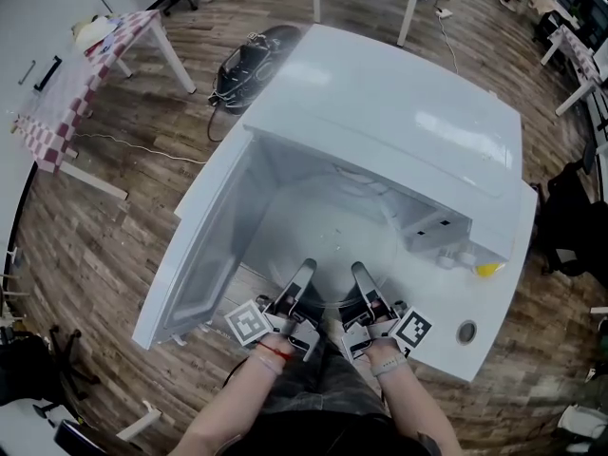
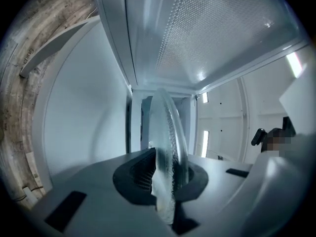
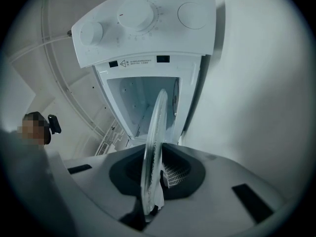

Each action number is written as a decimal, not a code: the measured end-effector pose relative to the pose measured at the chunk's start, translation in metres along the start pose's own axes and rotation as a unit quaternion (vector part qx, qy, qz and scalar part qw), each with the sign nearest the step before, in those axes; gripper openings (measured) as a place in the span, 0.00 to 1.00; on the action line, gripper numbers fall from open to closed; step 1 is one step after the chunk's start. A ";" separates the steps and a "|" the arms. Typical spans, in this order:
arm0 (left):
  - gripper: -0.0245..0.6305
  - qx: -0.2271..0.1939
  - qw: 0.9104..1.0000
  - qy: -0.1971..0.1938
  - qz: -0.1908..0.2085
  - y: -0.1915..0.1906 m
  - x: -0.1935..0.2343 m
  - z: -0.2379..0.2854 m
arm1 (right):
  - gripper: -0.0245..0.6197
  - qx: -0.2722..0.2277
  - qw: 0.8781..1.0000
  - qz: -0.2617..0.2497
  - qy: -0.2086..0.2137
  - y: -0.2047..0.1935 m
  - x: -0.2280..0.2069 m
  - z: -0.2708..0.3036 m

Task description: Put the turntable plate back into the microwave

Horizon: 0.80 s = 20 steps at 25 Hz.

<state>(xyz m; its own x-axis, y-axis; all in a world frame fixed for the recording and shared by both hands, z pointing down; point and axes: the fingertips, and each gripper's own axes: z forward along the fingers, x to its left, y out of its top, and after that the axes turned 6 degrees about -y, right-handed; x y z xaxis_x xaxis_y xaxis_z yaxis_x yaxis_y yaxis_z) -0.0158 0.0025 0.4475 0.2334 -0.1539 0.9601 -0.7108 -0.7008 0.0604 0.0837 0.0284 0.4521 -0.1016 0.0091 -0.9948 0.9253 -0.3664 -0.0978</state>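
Two grippers are in your hands, and both are pinching the same glass plate (image 2: pixel 168 132). Your left gripper (image 1: pixel 304 274) is squeezing the near rim of the plate, with one jaw pressing on each side of the glass. Your right gripper (image 1: pixel 362 274) is doing the same thing just beside it, so the two grippers are sitting close together on that rim. In both gripper views the plate is showing edge-on, running straight out from between the jaws.

Your left hand (image 1: pixel 275 343) and your right hand (image 1: pixel 382 352) are holding the grippers low in front of you. The plate is reaching forward into the open front of the microwave (image 1: pixel 399 112). I cannot tell if the glass is touching the floor inside.

The microwave door (image 1: pixel 204 255) is hanging wide open on your left. The panel with round knobs (image 3: pixel 143 21) is sitting on your right side of the opening. A small yellow thing (image 1: pixel 487 270) is lying near that panel.

The microwave is resting on a white table (image 1: pixel 446 350). Around it, a wood floor (image 1: pixel 114 217) is showing. Far off to the left, a table with a red and white checked cloth (image 1: pixel 81 84) is standing, and a black bag (image 1: pixel 249 63) is lying behind the microwave.
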 end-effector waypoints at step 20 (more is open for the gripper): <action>0.09 -0.002 1.000 0.007 -0.014 0.005 0.016 0.025 | 0.11 -0.006 1.000 -0.003 -0.009 0.024 -0.008 0.016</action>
<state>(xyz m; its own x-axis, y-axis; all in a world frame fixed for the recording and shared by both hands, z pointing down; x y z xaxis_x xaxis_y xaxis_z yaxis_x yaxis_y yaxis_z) 0.0011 -0.0212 0.4566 0.2430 -0.1243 0.9620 -0.7075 -0.7012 0.0881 0.1009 0.0051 0.4579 -0.1129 -0.0054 -0.9936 0.9291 -0.3550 -0.1036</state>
